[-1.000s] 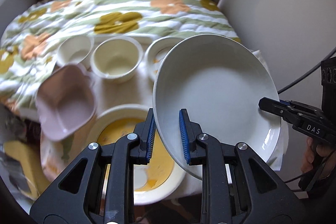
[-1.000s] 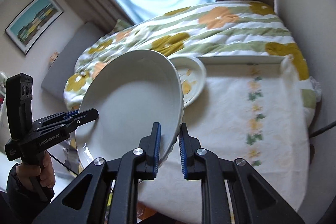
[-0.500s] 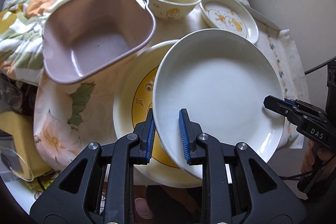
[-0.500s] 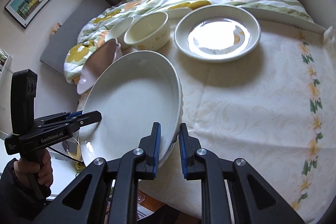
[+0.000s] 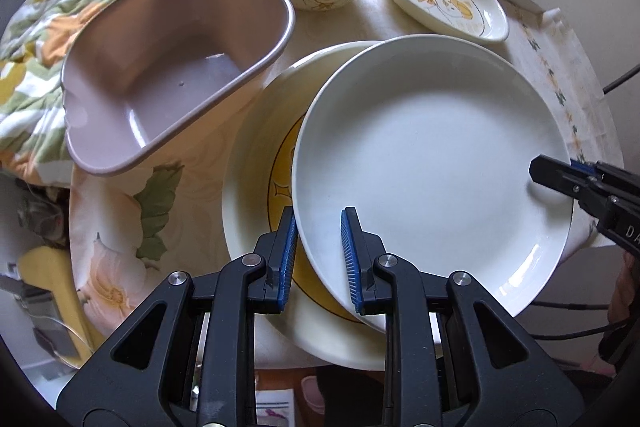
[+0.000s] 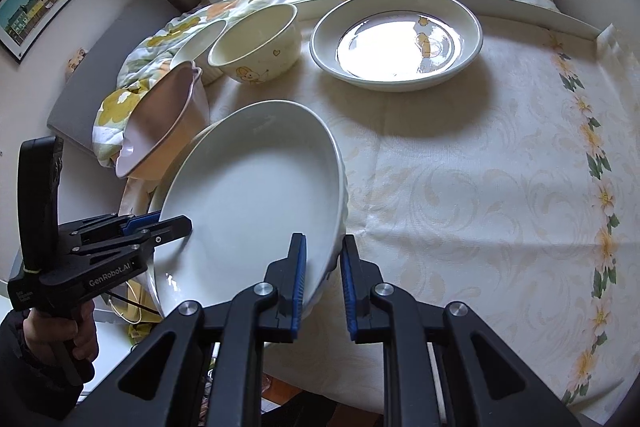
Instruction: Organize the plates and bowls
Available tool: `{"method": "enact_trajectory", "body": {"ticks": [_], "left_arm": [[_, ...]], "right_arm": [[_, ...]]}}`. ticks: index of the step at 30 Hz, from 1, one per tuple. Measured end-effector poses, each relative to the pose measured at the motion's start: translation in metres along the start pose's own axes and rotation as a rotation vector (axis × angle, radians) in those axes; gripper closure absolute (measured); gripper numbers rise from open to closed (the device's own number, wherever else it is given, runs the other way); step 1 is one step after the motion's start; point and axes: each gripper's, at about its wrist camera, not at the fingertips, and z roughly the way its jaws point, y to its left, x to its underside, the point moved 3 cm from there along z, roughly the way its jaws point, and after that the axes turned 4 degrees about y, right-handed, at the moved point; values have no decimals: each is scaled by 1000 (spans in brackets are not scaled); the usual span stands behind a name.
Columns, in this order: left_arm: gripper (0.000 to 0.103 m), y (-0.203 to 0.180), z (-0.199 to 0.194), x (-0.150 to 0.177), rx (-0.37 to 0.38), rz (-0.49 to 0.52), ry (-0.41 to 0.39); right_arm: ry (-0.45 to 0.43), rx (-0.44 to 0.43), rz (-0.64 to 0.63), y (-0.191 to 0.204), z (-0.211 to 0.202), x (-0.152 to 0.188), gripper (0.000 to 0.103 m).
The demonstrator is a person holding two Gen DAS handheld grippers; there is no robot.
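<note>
Both the left gripper (image 5: 318, 259) and right gripper (image 6: 323, 281) pinch opposite rims of the white plate (image 5: 432, 163), tilted just above the yellow plate (image 5: 256, 163). It looks stiff, glazed, slippery and breakable, so rim grips suit it.

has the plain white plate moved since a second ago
Yes. The plain white round plate, held by both claws, has come down over the cream plate with the yellow centre; earlier it hung tilted higher above the table.

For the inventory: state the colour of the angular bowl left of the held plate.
Dusty mauve-pink all over, the angular bowl shows best in the left wrist view.
</note>
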Motion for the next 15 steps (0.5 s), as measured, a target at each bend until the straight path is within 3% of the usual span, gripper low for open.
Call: {"method": "enact_trajectory", "body": {"ticks": [15], "left_arm": [[83,-17,-6,5,-205,149,-34]], "right_arm": [[33,125,-109,15,13,-1,87]]}}
